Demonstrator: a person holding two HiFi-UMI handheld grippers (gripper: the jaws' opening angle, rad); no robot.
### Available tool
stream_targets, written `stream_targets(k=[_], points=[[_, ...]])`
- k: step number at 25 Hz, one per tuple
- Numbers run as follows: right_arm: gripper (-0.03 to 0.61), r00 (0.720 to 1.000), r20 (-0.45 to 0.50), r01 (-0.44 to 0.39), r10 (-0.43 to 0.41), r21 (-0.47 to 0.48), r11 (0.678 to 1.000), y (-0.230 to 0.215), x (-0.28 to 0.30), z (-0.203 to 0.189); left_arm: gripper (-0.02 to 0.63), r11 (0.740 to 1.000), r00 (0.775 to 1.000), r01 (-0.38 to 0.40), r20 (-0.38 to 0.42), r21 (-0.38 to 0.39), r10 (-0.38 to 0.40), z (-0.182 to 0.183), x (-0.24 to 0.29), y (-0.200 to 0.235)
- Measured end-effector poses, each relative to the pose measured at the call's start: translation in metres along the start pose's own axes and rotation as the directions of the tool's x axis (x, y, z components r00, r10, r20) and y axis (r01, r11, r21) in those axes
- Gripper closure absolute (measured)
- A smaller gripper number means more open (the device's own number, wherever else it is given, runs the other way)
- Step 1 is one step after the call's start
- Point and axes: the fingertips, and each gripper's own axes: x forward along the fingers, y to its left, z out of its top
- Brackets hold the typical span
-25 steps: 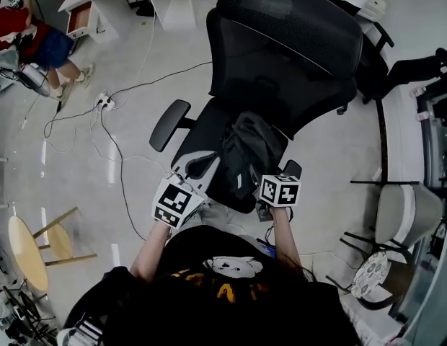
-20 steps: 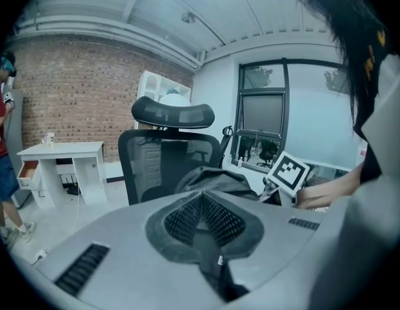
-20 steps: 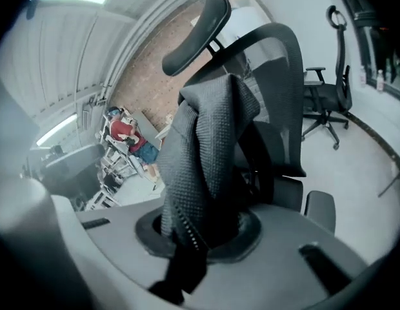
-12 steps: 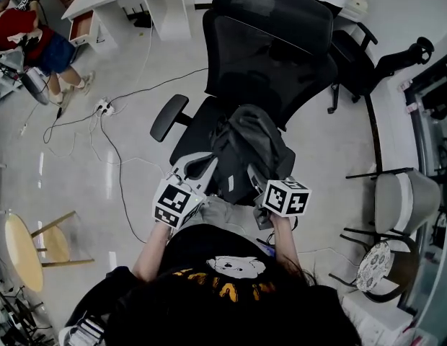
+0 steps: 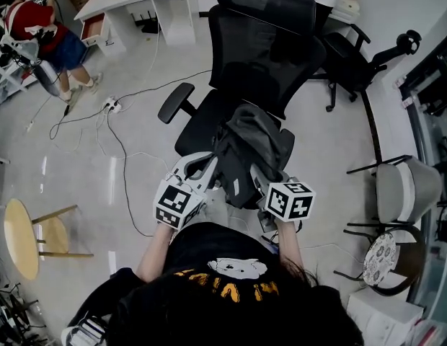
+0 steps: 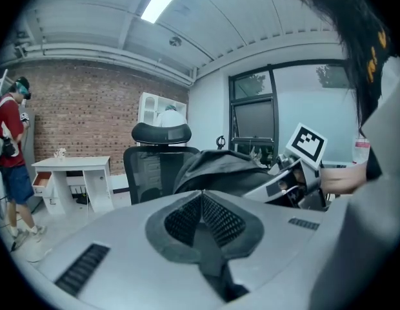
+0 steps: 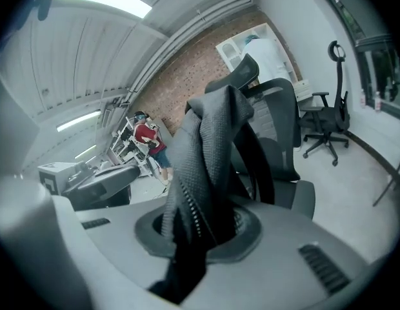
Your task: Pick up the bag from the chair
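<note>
Two grippers were at the dark bag [image 5: 246, 146], which hung bunched over the front of the black office chair's [image 5: 263, 56] seat. The right gripper [image 7: 199, 221] was clamped on a fold of the bag's fabric beside its zip; the left gripper [image 6: 201, 194] had its jaws pressed together, empty, just beside the bag

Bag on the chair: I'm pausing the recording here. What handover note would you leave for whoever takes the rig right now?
Left gripper: jaws together, nothing between them, beside the bag.
Right gripper: jaws shut on a fold of the bag.
Bag: bunched over the front of the chair; I cannot tell whether it is clear of the chair.
Done: grip taken.
Left: raise the bag clear of the chair.
</note>
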Motion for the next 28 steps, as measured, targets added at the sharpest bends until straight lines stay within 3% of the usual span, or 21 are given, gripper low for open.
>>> stream_targets(k=[9,28], points=[[0.528,1.000,0.005,-0.001,0.001,-0.019,1.000,0.022,-0.054,-0.043,0.601,1.000,1.000,-0.012,-0.020,0.015,0.012,-0.011,-0.059,-0.063],[0.528,0.998,-0.068,-0.003,-0.002,-0.066,0.998,0.034,-0.073,-0.087,0.601,0.996,0.987,-0.092,-0.137,-0.020,0.089,-0.050,-0.113,-0.077]])
